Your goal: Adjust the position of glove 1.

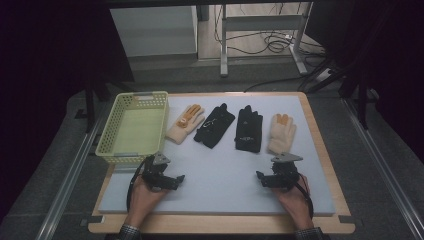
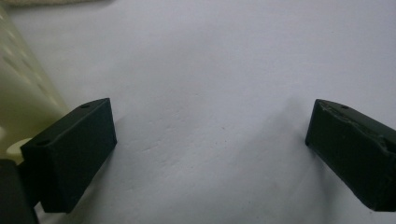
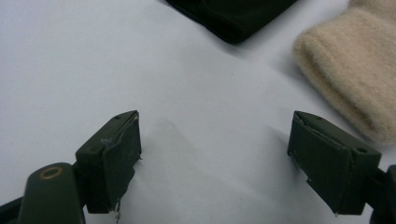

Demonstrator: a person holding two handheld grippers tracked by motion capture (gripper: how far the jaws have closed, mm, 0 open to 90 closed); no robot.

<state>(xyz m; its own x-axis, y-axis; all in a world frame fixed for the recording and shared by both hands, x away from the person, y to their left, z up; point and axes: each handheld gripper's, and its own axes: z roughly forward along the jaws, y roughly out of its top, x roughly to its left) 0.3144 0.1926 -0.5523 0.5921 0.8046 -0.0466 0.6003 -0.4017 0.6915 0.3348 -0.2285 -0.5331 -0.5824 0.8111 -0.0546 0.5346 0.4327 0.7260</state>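
We haven't grabbed anything yet. Both jaws spread wide, nothing btwn them: left gripper (image 1: 176,179), right gripper (image 1: 261,177). Four gloves in a row; the tan glove (image 1: 281,132) lies nearest. Next, prob. reach fwd w/ the right one and pinch its cuff.

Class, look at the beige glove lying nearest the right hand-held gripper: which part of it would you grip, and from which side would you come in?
Probably the cuff. The beige glove lies flat on the grey mat, fingers pointing away and its thick, rounded cuff end toward the person. The right hand-held gripper stands open just short of that cuff, so coming from the near side and pinching the cuff edge looks easiest.
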